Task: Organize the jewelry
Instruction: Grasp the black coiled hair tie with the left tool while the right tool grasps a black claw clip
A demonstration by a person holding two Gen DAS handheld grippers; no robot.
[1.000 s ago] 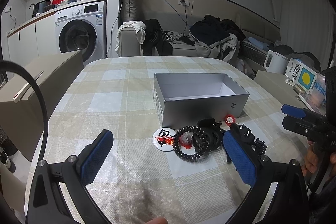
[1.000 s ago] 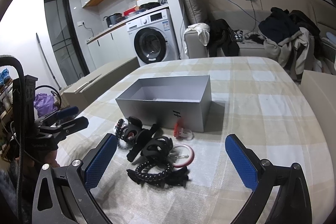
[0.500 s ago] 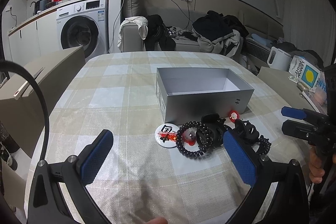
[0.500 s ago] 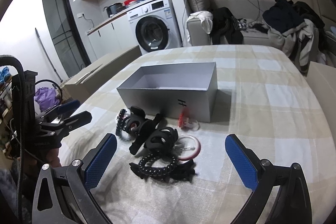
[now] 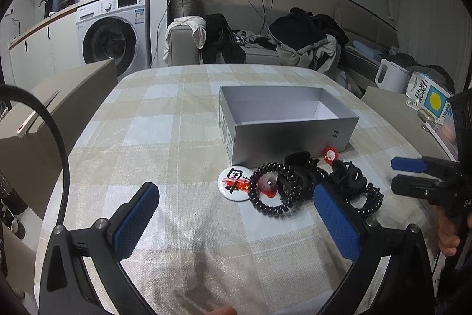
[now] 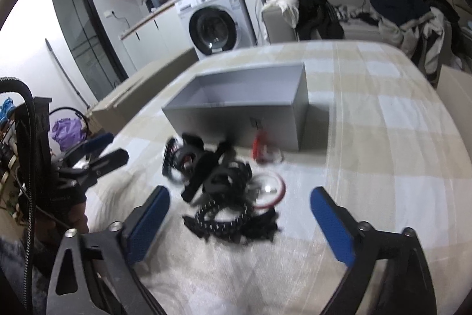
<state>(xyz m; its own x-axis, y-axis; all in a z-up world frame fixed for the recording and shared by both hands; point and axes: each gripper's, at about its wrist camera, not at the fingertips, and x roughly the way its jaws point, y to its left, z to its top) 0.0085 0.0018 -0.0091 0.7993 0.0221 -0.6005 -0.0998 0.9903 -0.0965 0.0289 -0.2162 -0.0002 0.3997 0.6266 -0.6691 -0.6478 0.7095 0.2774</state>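
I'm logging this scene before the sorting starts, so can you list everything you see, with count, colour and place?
box: 1, grey, open, mid-table
round badge: 1, white with red and black print, in front of box
coil hair tie: 1, black, right of badge
hair clips: several, black, piled in front of box
flower piece: 1, red, by box corner
tablecloth: 1, beige check, over table
washing machine: 1, white, back left
kettle: 1, white, far right
left claw: open, empty
right claw: open, empty

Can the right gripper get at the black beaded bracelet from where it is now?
Probably yes. The right gripper is open, and the beaded bracelet lies uncovered just ahead between its fingers, though tangled against black hair clips.
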